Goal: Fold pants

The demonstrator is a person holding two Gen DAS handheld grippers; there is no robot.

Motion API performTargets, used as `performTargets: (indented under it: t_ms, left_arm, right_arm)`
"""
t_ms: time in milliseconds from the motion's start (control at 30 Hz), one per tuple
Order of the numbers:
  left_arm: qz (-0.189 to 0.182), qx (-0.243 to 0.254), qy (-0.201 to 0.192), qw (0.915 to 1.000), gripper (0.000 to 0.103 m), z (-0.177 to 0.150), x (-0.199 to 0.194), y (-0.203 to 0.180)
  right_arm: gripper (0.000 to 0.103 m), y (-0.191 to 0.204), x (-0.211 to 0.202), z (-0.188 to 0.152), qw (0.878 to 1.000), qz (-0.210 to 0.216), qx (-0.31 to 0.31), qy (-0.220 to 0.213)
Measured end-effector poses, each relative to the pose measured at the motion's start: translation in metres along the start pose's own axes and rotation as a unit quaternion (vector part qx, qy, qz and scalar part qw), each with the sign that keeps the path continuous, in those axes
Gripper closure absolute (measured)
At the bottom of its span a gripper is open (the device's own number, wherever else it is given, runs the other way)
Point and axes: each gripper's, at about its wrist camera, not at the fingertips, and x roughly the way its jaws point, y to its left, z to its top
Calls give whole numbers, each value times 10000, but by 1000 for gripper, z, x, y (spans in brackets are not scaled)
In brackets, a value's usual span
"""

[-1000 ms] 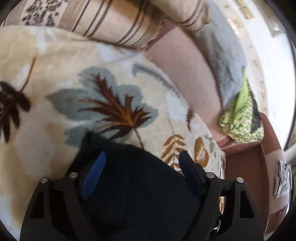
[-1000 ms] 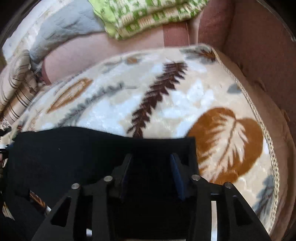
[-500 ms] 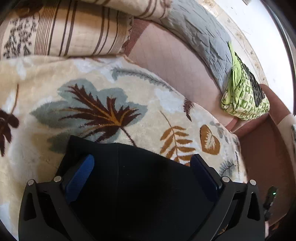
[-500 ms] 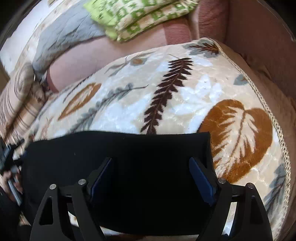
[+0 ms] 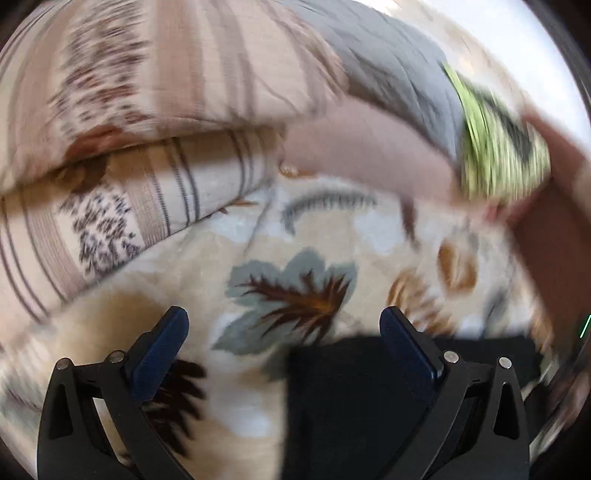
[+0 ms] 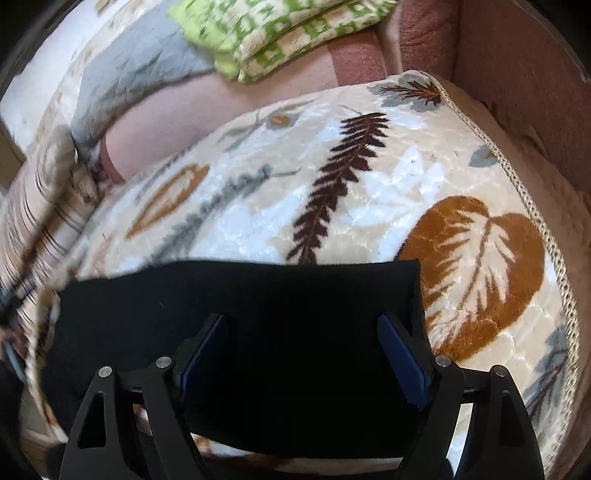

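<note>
Your left tool point(image 5: 284, 325) gapes wide over the leaf-print blanket point(image 5: 236, 258), gripping nothing; your right tool point(image 6: 303, 334), jaws just spread, hovers above the folded black pants point(image 6: 236, 306) lying flat on that blanket.

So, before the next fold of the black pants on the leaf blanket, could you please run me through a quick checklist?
1. Left gripper clear of cloth: ok. Its jaws have just been opening and stand wide, mostly over bare blanket.
2. Right gripper released: ok. Its jaws have just been opening; the pants lie beneath them, unpinched.
3. Black pants lying flat: ok, top edge straight in the right wrist view.
4. Pants fully on the leaf blanket: cannot tell, near edge hidden.
5. Green patterned cloth out of the way: ok, up by the backrest.
6. Left wrist view sharp: not ok, blurred.
</note>
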Motion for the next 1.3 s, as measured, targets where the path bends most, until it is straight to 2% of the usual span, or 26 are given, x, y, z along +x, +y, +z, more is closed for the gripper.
performTargets:
  t_ms: [100, 200, 267, 300, 433, 500, 600, 667, 767, 900, 1067, 1167, 1300]
  left_arm:
    - [102, 1057, 243, 9941, 0, -15, 16, -22]
    - [-63, 1489, 198, 9886, 3, -24, 23, -31]
    - [-268, 1408, 307, 9892, 18, -25, 31, -28]
    - [-339, 1358, 356, 9895, 21, -24, 35, -28]
    - [-426, 1310, 533, 9890, 43, -25, 48, -25]
    - [-485, 1324, 590, 9883, 45, -27, 53, -24]
    - [-643, 1248, 644, 9880, 59, -27, 57, -22]
    - [-647, 1242, 660, 9879, 84, -27, 57, -22]
    - [-543, 1213, 678, 9888, 99, -26, 53, -22]
    - [-559, 1208, 669, 9888, 100, -23, 40, -26]
    - [-538, 1345, 572, 9878, 100, -17, 16, -39]
    - [-447, 1252, 349, 9905, 100, -12, 2, -45]
    - [-505, 1023, 141, 9934, 100, -10, -12, -50]
  right_arm:
    - [19, -8, -9, 3, 9990, 190, 328, -240]
    - [19, -10, -15, 7, 9983, 182, 377, -415]
    - [19, -12, -17, 8, 9977, 213, 437, -466]
    - [19, -12, -18, 9, 9976, 220, 457, -477]
    - [19, -13, -20, 10, 9972, 256, 470, -513]
    - [19, -13, -20, 10, 9971, 262, 477, -524]
    - [19, -16, -22, 12, 9965, 273, 541, -578]
    - [19, -21, -27, 14, 9952, 307, 620, -696]
    - [19, -35, -42, 21, 9910, 327, 814, -1007]
    - [19, -61, -52, 28, 9861, 355, 1149, -1142]
    - [19, -80, -43, 33, 9837, 658, 1416, -886]
    - [19, -84, -38, 35, 9805, 894, 1533, -847]
    - [19, -83, -30, 36, 9790, 1076, 1581, -709]
